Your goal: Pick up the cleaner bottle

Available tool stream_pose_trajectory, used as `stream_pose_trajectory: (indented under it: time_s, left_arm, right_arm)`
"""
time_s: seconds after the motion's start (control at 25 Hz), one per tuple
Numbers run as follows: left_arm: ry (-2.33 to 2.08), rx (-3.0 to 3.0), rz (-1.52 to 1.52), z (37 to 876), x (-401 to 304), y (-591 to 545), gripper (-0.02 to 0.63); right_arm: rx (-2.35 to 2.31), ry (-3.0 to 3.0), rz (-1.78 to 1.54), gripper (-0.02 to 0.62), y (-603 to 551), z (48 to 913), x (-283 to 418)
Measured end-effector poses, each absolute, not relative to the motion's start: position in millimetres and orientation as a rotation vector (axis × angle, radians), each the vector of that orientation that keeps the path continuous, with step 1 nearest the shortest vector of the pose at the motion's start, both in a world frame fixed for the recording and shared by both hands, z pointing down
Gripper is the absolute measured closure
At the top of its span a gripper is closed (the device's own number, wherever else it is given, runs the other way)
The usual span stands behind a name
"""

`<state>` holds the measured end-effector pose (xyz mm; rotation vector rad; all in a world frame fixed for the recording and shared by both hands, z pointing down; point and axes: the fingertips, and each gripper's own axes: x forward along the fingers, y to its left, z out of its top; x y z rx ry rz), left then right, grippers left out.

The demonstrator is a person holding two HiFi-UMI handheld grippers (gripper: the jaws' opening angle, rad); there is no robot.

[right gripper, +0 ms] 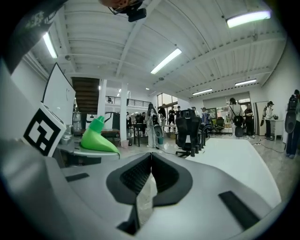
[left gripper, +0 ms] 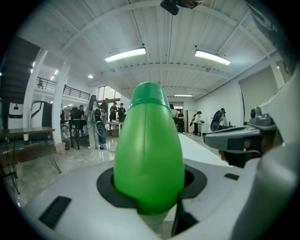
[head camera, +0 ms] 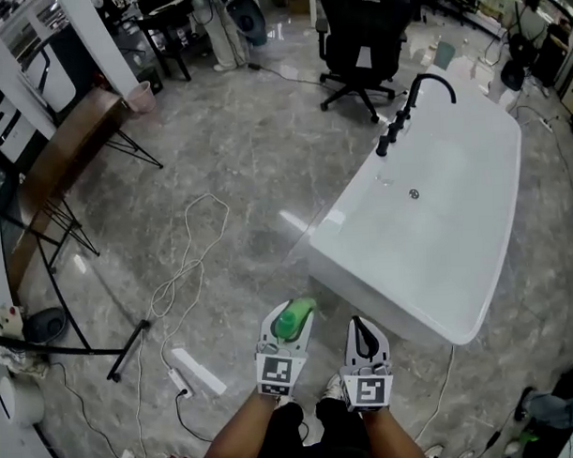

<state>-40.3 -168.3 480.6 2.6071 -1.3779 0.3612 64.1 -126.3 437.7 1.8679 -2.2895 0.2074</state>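
a grey marble floor (head camera: 237, 169) spreads under everything, with a white bathtub (head camera: 457, 264) at the right carrying a black faucet (head camera: 409, 106) on its far rim. a black office chair (head camera: 360, 42) stands beyond the tub. a pale cable (head camera: 189, 264) loops across the floor toward a white power strip (head camera: 198, 372).

the green cleaner bottle (head camera: 292, 320) is off the floor, caught in the left claw (head camera: 297, 314) just beside the tub's near corner. its rounded body sits between the dark pads and its cap points away from the person. the pads press it from both sides. the right claw (head camera: 358, 324) is beside it, apart from the bottle, with its jaws drawn together on nothing.

the head view alone shows both claws side by side over the floor, the person's forearms (head camera: 247, 431) behind them, and the whole tub. the left gripper view fills with the bottle, so little of the tub shows past it. it does give a white ribbed ceiling with long strip lights (left gripper: 125, 55) and people standing far off. the right gripper view shows the meeting pads plainly, the bottle's sloping shoulder and cap off to the left, and the tub's flat white top ahead.
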Motion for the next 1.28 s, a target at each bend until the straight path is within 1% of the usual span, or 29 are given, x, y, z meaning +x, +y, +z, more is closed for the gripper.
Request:
stream_pose_trajectory:
  time_s: [0.2, 0.4, 0.6, 0.76, 0.96, 1.12, 1.28]
  left_arm:
    - [-1.383, 2.599, 0.333, 401.5, -10.5, -150.6, 0.423]
    - [-1.376, 2.612, 0.294, 357.7, 3.9, -135.3, 0.423]
    - [-1.310, 2.643, 0.275, 343.4, 32.2, -140.1, 0.423]
    - [-1.177, 2.735, 0.281, 329.5, 54.2, -137.4, 0.423]
    - [-1.094, 2.794, 0.263, 315.3, 65.5, -126.5, 0.423]
    - [-1.019, 2.843, 0.275, 315.2, 66.7, -113.5, 0.423]
    - [-1.008, 2.862, 0.257, 305.5, 71.2, -121.0, 0.423]
  right_arm:
    - [1.906, -2.271, 0.202, 0.578, -109.9, 377.1, 108.9]
    - [1.960, -2.288, 0.114, 0.578, -90.0, 341.4, 133.9]
    - [2.013, -2.229, 0.099, 0.578, -84.1, 321.6, 167.9]
    - [2.165, -2.099, 0.077, 0.578, -72.2, 307.2, 191.3]
    - [2.218, -2.038, 0.017, 0.578, -59.9, 280.0, 195.2]
    - [2.267, -1.998, -0.009, 0.578, -46.0, 285.8, 188.5]
    - [2.297, -1.969, -0.061, 0.578, -49.2, 268.3, 190.3]
